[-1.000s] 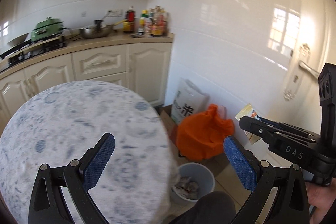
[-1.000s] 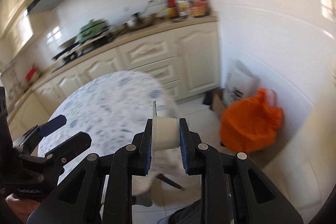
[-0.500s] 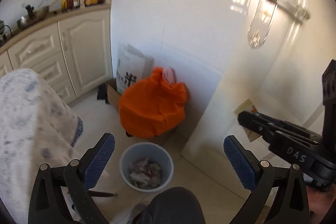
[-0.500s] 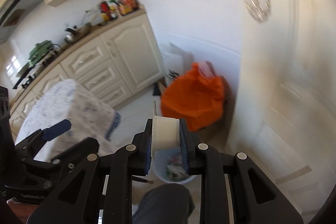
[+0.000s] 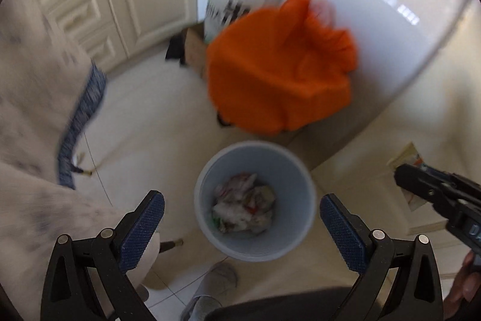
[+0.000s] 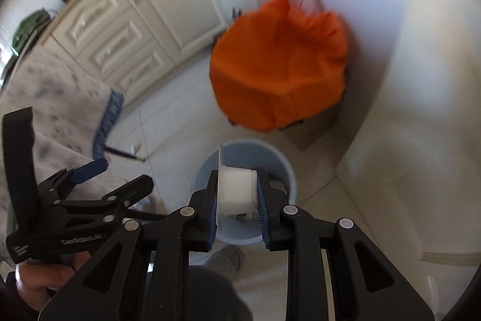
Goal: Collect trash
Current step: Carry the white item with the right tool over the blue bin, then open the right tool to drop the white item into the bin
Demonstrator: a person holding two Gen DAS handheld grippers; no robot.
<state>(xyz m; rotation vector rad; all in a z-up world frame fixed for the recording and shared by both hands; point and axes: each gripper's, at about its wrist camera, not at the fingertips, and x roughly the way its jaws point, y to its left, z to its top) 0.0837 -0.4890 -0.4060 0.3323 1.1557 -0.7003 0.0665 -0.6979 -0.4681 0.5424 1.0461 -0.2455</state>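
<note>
A small white plastic cup (image 6: 236, 190) with a peeled foil lid lies sideways between the blue pads of my right gripper (image 6: 237, 194), which is shut on it. Below it on the floor stands a pale blue waste bin (image 6: 279, 163). In the left wrist view the same waste bin (image 5: 288, 167) holds crumpled wrappers and paper (image 5: 243, 205). My left gripper (image 5: 240, 221) hangs above the bin, open, with nothing between its fingers. The right gripper (image 5: 436, 194) shows at the right edge of that view.
A bulging orange bag (image 5: 279, 65) on a cardboard box sits just beyond the bin against the white wall. Cream kitchen cabinets (image 6: 144, 11) run along the back left. A table under a speckled cloth (image 5: 33, 116) fills the left. A person's shoe (image 5: 216, 279) stands near the bin.
Both grippers have dropped and tilted downward from table height toward the floor. The bin has grown larger and come under them. The white cup stays clamped in the right gripper.
</note>
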